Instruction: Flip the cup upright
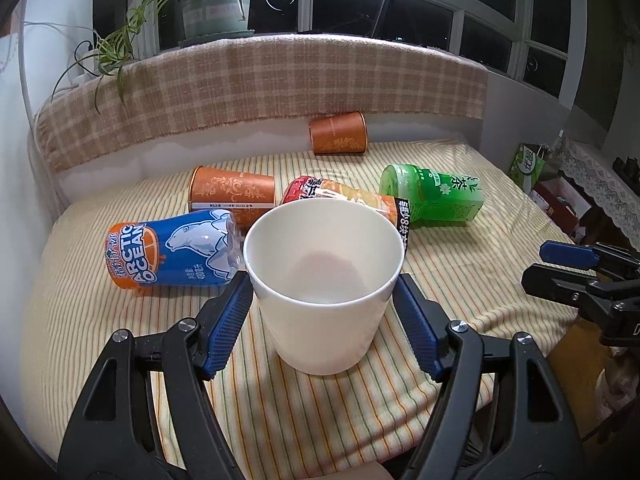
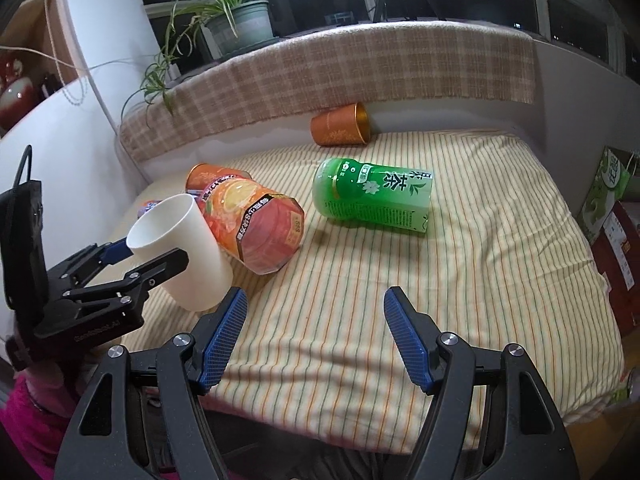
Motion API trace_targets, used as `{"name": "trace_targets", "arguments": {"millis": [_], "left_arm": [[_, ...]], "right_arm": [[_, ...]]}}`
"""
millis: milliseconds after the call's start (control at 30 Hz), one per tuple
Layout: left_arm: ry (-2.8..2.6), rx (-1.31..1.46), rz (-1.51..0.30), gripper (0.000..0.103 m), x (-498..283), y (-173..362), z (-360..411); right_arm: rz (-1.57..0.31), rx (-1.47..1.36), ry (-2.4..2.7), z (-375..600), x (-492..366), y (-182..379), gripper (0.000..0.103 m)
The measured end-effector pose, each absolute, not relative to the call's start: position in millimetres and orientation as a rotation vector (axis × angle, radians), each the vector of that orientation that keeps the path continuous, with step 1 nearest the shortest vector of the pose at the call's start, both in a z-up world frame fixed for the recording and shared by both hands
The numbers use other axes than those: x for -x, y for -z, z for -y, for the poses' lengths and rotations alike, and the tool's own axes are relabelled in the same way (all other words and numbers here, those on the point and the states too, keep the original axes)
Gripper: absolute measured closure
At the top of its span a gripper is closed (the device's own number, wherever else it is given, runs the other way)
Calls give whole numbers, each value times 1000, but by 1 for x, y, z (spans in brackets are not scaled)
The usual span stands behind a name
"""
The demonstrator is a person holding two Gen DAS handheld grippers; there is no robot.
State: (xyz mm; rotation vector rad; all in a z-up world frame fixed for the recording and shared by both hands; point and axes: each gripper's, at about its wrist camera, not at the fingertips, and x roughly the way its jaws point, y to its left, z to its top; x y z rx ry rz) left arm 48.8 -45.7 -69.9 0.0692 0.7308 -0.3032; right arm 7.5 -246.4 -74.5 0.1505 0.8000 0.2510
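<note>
1. Cup [image 1: 324, 280]: mouth up, tilted slightly, on the striped cloth [image 1: 460, 280], just in front of the peach bottle [image 2: 256, 228].
2. Left gripper [image 1: 324, 308]: we see its jaws flanking the cup; contact unclear.
3. Right gripper [image 2: 314, 336]: spread, empty, well right of the cup.

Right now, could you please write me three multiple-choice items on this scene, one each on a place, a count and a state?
1. Where does the green bottle lie?
A. on the striped cloth
B. on the windowsill
C. inside the white cup

2. How many orange cups lie on their sides?
A. one
B. two
C. four

3. How is the white cup now?
A. mouth down
B. crushed
C. mouth up between the left gripper fingers

Answers: 1 A, it rests on the stripes. 2 B, one by the wall, one behind the bottles. 3 C, its open rim faces up.
</note>
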Motion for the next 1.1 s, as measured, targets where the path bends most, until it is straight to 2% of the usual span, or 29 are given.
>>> {"name": "trace_targets", "arguments": {"millis": [733,967,1100], "left_arm": [[320,-81,-754,28,-50,79,47],[337,-61,-761,14,-45,75,42],[338,-60,-753,11,-37,69,37]], "right_arm": [[-810,-147,-247,246,-6,78,32],[-808,-148,-254,244,-6,77,32],[-791,-136,-255,240,-4,73,32]]}}
